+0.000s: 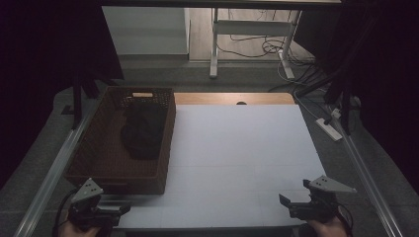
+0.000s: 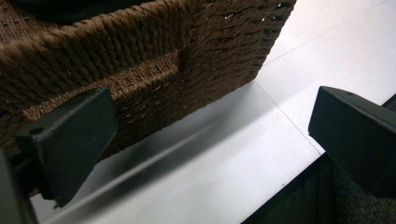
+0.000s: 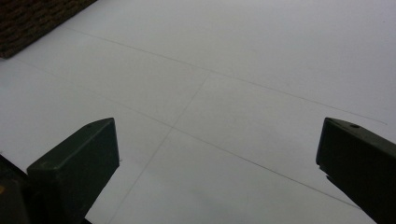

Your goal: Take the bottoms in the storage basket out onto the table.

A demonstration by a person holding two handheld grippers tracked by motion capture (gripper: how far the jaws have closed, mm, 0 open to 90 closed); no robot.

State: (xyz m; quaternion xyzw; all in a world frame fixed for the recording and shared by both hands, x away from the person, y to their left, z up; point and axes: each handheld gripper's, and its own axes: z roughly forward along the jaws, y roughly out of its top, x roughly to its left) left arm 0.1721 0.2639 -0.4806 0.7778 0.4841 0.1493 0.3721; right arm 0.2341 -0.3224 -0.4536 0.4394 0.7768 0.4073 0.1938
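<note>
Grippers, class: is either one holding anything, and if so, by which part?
Nothing is held. The left gripper is open beside the brown woven basket; the right gripper is open over the white table.

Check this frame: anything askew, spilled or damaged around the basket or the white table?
Nothing stands out. The woven basket sits square on the table's left side, with a dark cloth bundle inside it. The left tongs and right tongs are open, holding nothing, near the front edge.

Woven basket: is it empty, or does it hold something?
Not empty. The woven basket holds a crumpled dark cloth, lying toward its right wall in the high view.
</note>
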